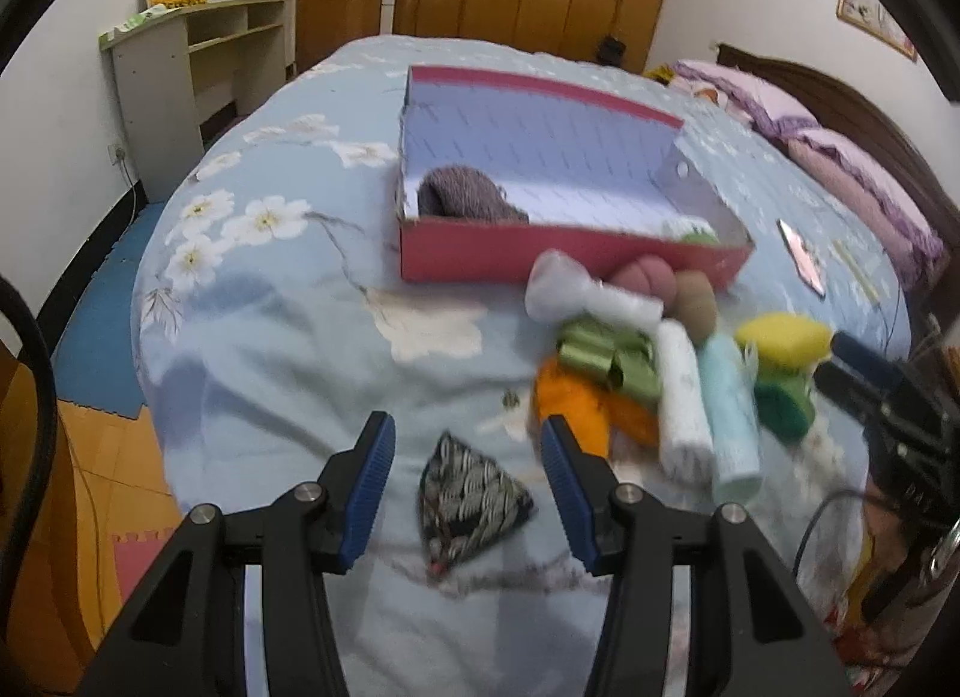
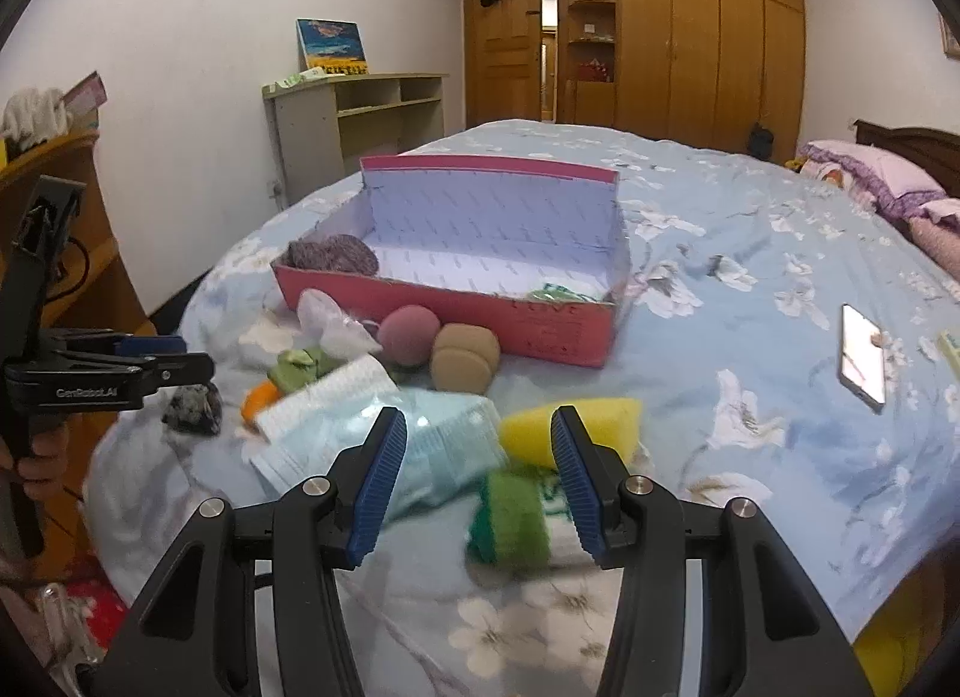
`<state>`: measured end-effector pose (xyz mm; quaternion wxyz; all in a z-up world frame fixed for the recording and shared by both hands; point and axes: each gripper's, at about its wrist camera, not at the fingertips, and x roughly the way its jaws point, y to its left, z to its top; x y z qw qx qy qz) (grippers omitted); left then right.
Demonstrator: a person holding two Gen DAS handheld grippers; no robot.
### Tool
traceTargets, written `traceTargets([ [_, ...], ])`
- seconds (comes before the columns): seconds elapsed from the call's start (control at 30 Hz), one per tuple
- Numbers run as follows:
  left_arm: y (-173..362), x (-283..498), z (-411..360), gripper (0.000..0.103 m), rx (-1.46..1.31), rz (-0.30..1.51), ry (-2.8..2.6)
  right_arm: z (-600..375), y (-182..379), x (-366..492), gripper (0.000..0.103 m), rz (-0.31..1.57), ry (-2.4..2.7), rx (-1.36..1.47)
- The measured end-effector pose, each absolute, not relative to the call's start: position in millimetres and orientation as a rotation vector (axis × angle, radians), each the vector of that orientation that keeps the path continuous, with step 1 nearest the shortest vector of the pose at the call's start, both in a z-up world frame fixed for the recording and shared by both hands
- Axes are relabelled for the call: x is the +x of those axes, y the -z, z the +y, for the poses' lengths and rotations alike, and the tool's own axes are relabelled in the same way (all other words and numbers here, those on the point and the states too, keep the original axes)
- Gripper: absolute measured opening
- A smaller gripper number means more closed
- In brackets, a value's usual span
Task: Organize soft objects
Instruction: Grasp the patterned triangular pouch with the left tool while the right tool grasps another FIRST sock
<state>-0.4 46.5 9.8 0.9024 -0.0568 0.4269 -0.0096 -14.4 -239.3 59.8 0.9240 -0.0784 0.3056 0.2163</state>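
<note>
Low in the left wrist view, the left gripper gapes wide around a patterned triangular pouch. The right gripper, equally wide, hovers over a green sponge, apparently clear of it. Beyond, mid-frame, the pink box holds yarn.

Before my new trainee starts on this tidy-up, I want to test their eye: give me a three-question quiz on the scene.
1. True or false: the left gripper is shut on the patterned pouch.
2. Which lies inside the red box? A) purple yarn B) yellow sponge C) tan puff
3. Fill in: the phone lies on the ____.

Key: 1 false, open, straddling it. 2 A. 3 bed.
</note>
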Motion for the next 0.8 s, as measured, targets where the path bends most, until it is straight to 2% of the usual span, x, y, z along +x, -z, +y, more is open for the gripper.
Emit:
traceTargets([
  [0.47,4,-6,44,0.053,-0.112,0.880,0.054,-268,-33,-6,0.052,0.723,-0.372,-0.098],
  [0.53,7,-6,45,0.053,-0.111,0.874,0.041,-268,-30,-4,0.055,0.726,-0.365,-0.096],
  [0.6,10,-5,46,0.053,-0.102,0.858,0.001,-269,-26,-3,0.070,0.730,-0.350,-0.092],
  [0.8,21,-2,42,0.053,-0.103,0.867,0.018,-272,-13,7,0.071,0.780,-0.371,-0.014],
])
